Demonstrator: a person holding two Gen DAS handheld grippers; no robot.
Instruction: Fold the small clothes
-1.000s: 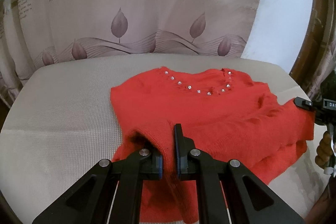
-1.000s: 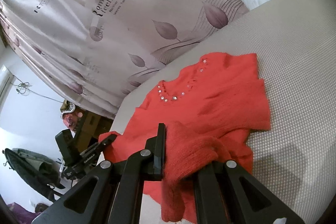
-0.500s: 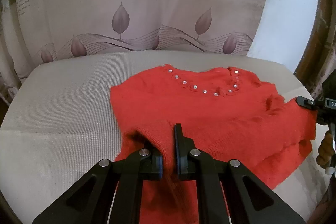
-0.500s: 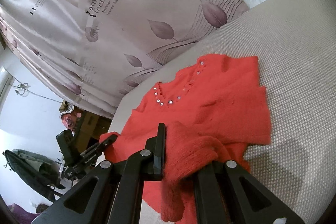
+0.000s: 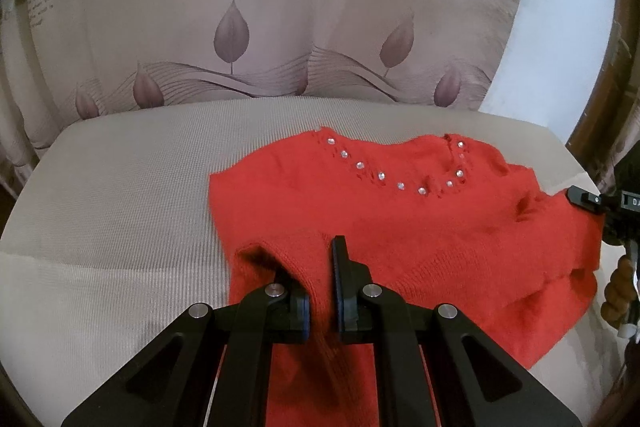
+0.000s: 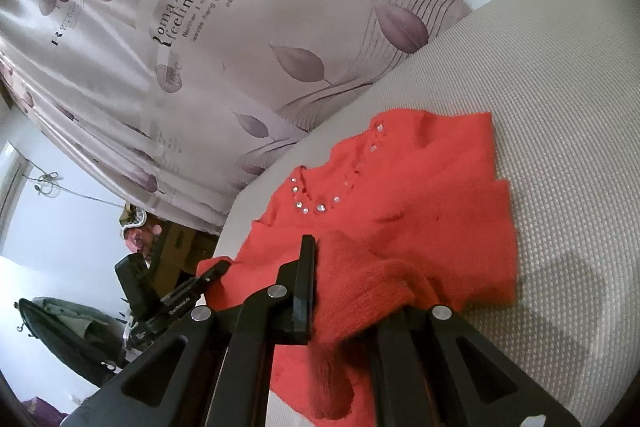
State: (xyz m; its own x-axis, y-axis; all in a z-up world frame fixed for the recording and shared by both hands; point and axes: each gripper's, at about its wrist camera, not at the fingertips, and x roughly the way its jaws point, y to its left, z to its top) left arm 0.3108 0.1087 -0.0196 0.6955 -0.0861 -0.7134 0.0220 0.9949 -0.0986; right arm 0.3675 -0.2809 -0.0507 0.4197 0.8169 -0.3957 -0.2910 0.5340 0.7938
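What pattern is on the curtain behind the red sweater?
Mauve leaves, wavy lines and printed text on the pale satin curtain, behind the red knit sweater; clearest from the right wrist.

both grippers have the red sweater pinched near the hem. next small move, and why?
Probably carry both grips forward together toward the neckline, then lower. The left gripper and right gripper are each shut on the near edge of the red knit sweater with rhinestone collar, which is lifted while the collar end lies flat on the beige textured cushion, so a bottom-to-top fold seems set up.

soft daylight, mild blur, dark fisheye corners, faint shadows
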